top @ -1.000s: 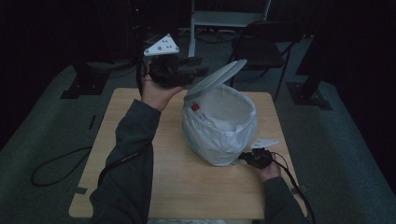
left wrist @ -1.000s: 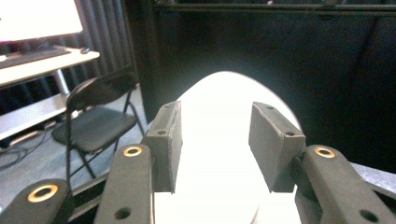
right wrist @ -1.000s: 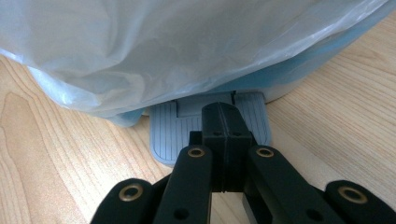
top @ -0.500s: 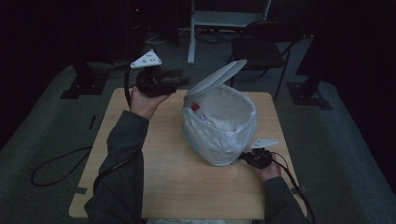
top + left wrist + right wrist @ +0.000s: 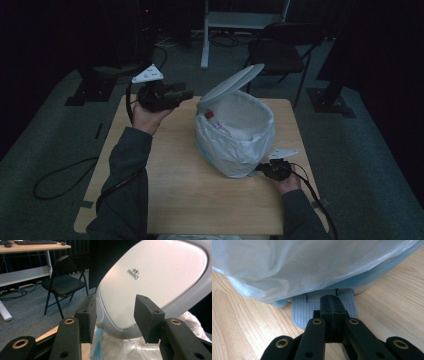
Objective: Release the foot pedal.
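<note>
A pedal bin [image 5: 235, 135] lined with a white plastic bag [image 5: 312, 265] stands on the wooden table [image 5: 190, 200], its grey lid [image 5: 230, 85] tilted up. Something red and white [image 5: 210, 115] lies inside at the rim. My left gripper [image 5: 187, 93] hovers left of the lid, pointing at it, open with nothing between its pads [image 5: 86, 317]; the lid [image 5: 155, 277] looms just beyond them. My right gripper [image 5: 262, 170] is at the bin's base. Its jaws are shut [image 5: 331, 301] and rest on the grey ribbed pedal [image 5: 302, 312].
A black folding chair [image 5: 277, 52] and a white desk frame [image 5: 245, 20] stand beyond the table. Dark stands flank the table on the floor, and a cable [image 5: 60, 180] loops at the left. The chair [image 5: 62, 282] also appears in the left gripper view.
My left hand has dropped and drifted left, away from the lid's top edge. The right hand and the raised lid have stayed put.
</note>
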`<control>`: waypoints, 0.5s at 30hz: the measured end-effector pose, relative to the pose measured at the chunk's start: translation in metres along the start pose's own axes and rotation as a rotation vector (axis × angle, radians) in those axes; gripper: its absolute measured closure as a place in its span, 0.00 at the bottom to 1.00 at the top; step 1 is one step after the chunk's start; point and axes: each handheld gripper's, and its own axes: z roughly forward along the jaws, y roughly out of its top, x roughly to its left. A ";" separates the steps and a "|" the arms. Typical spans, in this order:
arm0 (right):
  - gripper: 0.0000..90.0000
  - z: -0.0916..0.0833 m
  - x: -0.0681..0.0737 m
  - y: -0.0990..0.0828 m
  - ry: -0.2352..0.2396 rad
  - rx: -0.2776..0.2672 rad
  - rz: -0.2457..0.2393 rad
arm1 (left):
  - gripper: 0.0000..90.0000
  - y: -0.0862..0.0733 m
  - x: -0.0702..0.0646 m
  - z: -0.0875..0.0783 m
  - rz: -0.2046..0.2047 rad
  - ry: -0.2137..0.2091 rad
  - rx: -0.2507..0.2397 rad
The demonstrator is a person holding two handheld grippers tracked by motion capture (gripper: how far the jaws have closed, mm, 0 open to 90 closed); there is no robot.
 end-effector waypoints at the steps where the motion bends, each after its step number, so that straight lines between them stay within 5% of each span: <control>1: 1.00 0.000 0.000 0.000 0.000 0.000 -0.001 | 0.59 -0.003 0.001 0.000 -0.002 0.004 0.002; 15: 1.00 0.000 0.000 0.000 0.001 0.000 -0.003 | 0.59 -0.044 0.013 -0.006 -0.049 0.060 0.026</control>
